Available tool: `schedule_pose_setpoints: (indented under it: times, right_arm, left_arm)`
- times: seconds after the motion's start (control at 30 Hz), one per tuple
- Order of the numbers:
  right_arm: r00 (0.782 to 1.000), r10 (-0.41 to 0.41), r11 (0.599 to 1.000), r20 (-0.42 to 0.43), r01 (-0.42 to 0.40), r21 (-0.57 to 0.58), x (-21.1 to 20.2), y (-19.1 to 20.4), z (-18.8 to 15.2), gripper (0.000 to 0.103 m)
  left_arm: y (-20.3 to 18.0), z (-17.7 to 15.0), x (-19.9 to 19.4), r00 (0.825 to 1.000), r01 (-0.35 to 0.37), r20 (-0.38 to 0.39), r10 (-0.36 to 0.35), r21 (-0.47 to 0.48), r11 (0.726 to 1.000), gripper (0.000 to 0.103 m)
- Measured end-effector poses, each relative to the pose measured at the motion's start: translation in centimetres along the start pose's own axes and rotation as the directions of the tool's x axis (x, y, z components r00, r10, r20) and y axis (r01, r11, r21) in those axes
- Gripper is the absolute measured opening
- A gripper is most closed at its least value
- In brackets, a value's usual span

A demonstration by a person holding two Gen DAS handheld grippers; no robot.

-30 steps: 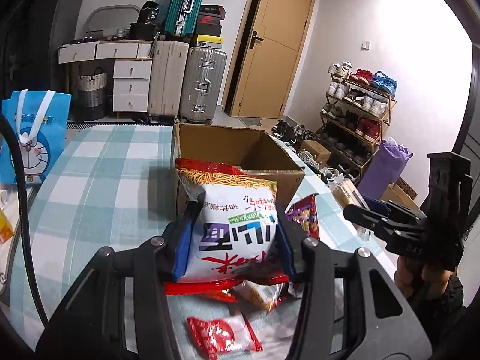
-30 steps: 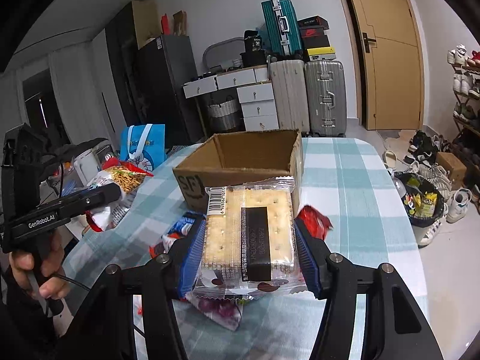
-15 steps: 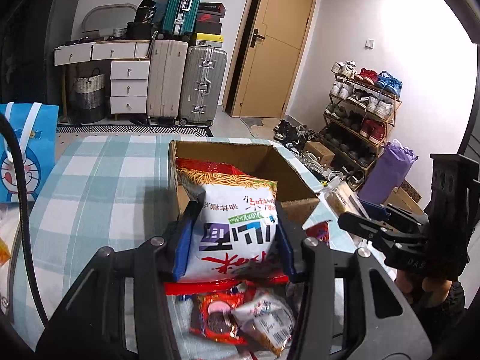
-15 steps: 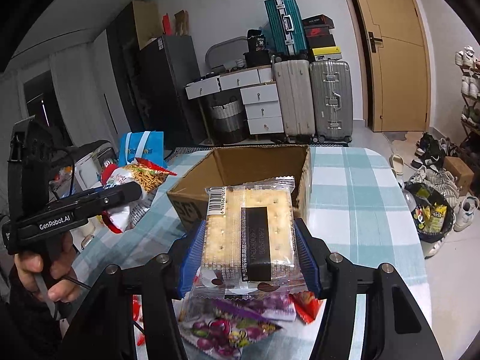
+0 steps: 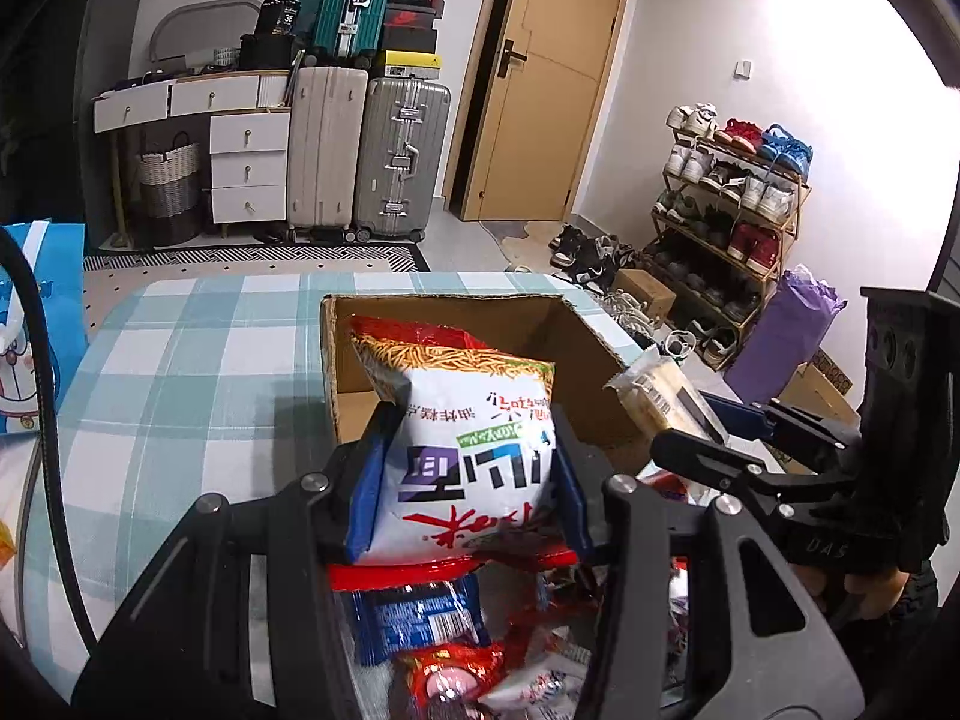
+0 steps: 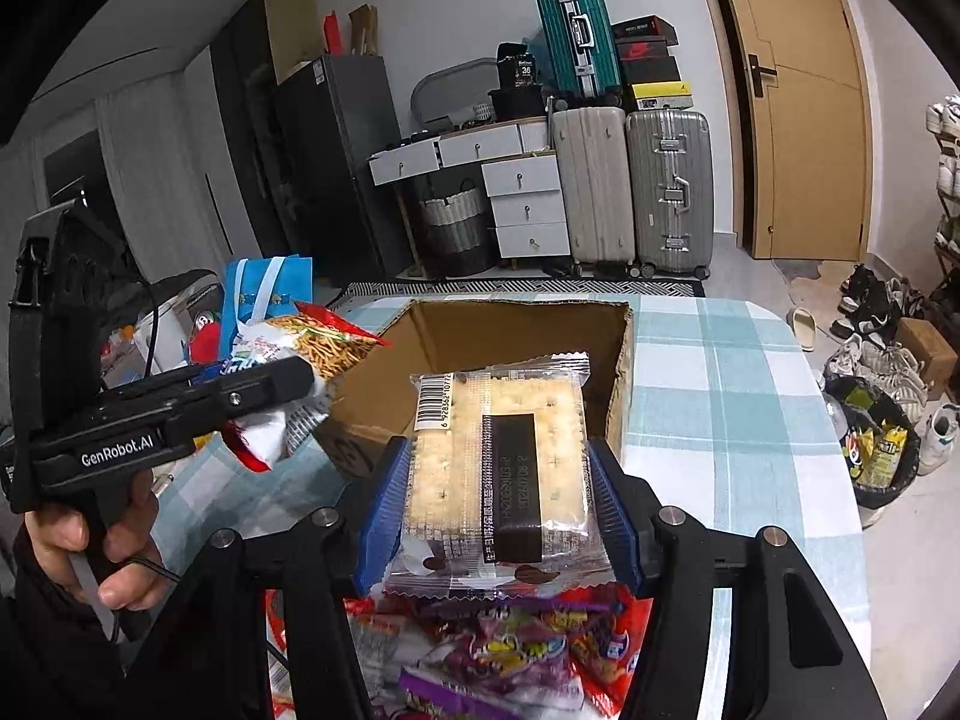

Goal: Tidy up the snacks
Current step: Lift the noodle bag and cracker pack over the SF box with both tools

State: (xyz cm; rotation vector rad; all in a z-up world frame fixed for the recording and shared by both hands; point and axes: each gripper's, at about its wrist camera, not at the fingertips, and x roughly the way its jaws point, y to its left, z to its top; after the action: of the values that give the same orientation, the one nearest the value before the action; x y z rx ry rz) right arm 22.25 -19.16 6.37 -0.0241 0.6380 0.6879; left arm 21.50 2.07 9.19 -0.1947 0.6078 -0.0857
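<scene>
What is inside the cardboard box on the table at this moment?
The cardboard box is open on top. Its inner walls and a strip of bare floor show, with no snack visible there. The noodle snack bag and the cracker pack, each held in tongs, cover the near part.

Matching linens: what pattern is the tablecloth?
Teal-and-white checked tablecloth, clearest in the left wrist view.

Readable print in your two views
Your left gripper (image 6: 282, 384) reads "GenRobot.AI"; the black box (image 6: 521, 69) on the drawers shows "36".
</scene>
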Motion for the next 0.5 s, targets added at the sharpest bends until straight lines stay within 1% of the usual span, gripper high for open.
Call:
schedule_pose_setpoints:
  times: [0.3,0.5]
  right_arm:
    - [1.000,-0.003,1.000,-0.013,0.003,0.008,2.6,-0.8,1.4,0.058]
    - [1.000,-0.003,1.000,-0.017,0.003,0.011,4.1,-1.2,2.1,0.058]
  left_arm:
    - [0.8,1.1,4.2,0.999,0.003,-0.038,-0.004,-0.007,1.000,0.045]
    - [1.0,1.6,6.0,0.999,0.003,-0.050,-0.003,-0.006,1.000,0.045]
